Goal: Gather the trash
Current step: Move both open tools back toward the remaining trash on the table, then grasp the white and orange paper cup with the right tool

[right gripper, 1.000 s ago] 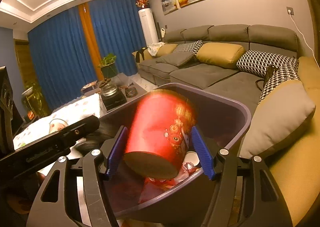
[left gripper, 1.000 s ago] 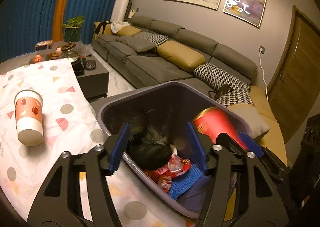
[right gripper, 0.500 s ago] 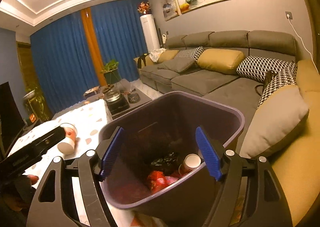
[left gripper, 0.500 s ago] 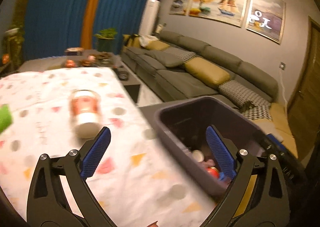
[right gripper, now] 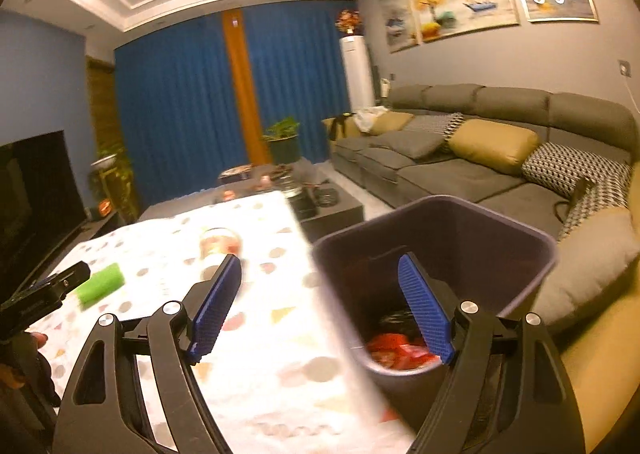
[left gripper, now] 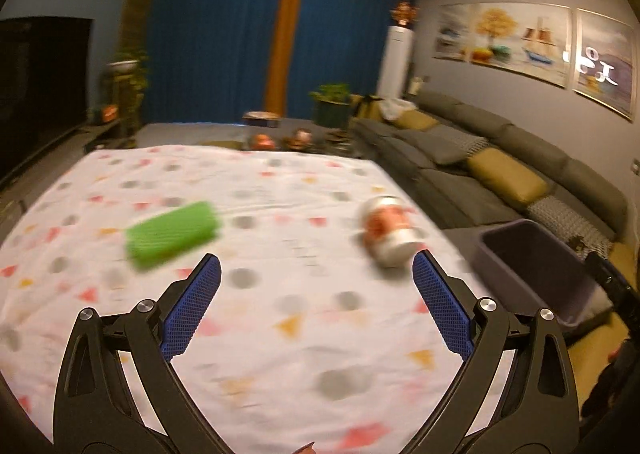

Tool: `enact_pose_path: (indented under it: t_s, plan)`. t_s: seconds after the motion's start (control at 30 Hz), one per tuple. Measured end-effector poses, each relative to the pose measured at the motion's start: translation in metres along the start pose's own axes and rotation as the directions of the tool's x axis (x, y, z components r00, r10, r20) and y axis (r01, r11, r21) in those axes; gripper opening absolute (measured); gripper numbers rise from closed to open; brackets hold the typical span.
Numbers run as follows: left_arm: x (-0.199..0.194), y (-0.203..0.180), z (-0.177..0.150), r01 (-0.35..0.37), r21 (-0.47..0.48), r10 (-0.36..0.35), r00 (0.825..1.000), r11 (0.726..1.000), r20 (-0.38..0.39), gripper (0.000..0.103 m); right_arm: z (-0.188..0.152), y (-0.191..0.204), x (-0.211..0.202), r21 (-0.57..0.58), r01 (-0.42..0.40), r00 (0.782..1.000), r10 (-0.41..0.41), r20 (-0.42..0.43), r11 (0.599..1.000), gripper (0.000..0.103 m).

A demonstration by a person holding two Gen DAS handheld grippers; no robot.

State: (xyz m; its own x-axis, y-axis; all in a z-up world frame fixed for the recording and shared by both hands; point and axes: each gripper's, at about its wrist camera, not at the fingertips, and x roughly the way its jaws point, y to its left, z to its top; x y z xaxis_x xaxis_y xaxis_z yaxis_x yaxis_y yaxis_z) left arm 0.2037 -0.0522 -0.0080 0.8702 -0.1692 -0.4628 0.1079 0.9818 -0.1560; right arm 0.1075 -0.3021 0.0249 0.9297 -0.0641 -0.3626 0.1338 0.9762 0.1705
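My left gripper (left gripper: 316, 294) is open and empty above the patterned tablecloth (left gripper: 256, 318). A red-and-white paper cup (left gripper: 389, 231) lies on its side just beyond the right finger. A green knitted item (left gripper: 172, 233) lies ahead to the left. The grey trash bin (left gripper: 536, 270) stands off the table's right edge. My right gripper (right gripper: 320, 306) is open and empty over the near rim of the bin (right gripper: 520, 230), which holds red wrappers and a black bag. The cup (right gripper: 218, 244) and the green item (right gripper: 100, 282) show on the table to its left.
A long grey sofa (right gripper: 480, 158) with yellow and patterned cushions runs along the right wall behind the bin. A dark coffee table (right gripper: 316, 198) with tea ware stands past the table's far end. A TV (right gripper: 32, 190) is at the left.
My right gripper let the red cup fall into the bin and pulled back. My left gripper swung left from the bin over the table, bringing the paper cup and green item into view.
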Motion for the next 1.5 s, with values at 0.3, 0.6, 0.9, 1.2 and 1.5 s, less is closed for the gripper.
enact_pose_path:
  t_s: [0.3, 0.6, 0.9, 1.2, 1.5]
  plan:
    - [-0.033, 0.085, 0.004, -0.114, -0.070, 0.116, 0.993, 0.991, 0.027, 0.095, 0.002, 0.059, 0.010, -0.068, -0.069, 0.998, 0.068, -0.019, 0.995, 0.079]
    - [-0.032, 0.130, 0.003, -0.166, -0.113, 0.169, 0.985, 0.980, 0.018, 0.095, 0.004, 0.091, 0.040, -0.106, -0.080, 0.996, 0.076, -0.046, 0.991, 0.079]
    - [-0.006, 0.147, 0.010, -0.181, -0.124, 0.184, 0.983, 0.976, 0.013, 0.095, 0.003, 0.100, 0.105, -0.101, -0.069, 0.993, 0.059, -0.103, 0.992, 0.079]
    - [0.036, 0.151, 0.019, -0.170, -0.105, 0.169, 0.985, 0.980, -0.020, 0.095, -0.007, 0.106, 0.176, -0.112, -0.058, 0.975, 0.032, -0.220, 0.992, 0.079]
    - [0.075, 0.153, 0.024, -0.154, -0.083, 0.150, 0.987, 0.985, -0.058, 0.095, -0.015, 0.108, 0.213, -0.107, -0.069, 0.952, 0.034, -0.303, 0.992, 0.079]
